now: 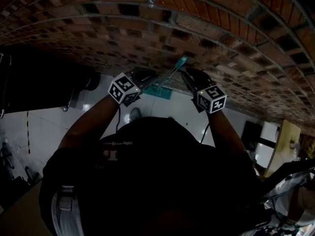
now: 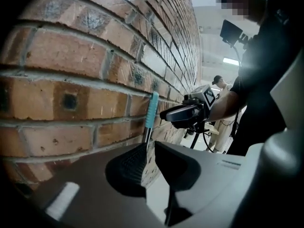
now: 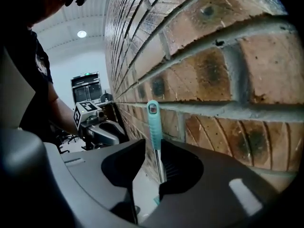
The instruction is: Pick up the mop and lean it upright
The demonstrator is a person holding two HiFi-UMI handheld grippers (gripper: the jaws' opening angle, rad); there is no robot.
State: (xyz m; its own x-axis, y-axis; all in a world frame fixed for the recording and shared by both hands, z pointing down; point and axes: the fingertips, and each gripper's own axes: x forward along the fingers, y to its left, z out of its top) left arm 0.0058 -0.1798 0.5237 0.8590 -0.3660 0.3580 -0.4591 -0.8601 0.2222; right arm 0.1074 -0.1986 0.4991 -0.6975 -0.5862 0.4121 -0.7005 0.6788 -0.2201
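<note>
Mop (image 1: 173,72) nearly upright against the brick wall (image 1: 221,28), with both grippers loosely around its handle.
Its head (image 1: 158,91) sits on the floor (image 1: 93,113) at the edge where floor meets wall, and the teal grip (image 3: 153,122) at the top lies close to the bricks. The thin metal shaft runs between the jaws of the right gripper (image 3: 149,172), just beside one ribbed pad (image 3: 179,167), with a clear gap to the other jaw. The left gripper (image 2: 148,167) has it the same way, shaft by its ribbed pad (image 2: 126,167). Both pairs of jaws are partly open and clamp nothing. The lean looks almost made. Let the grip settle on the bricks and check that it holds. Then draw each gripper back squarely so that no jaw drags the shaft sideways along the wall.
</note>
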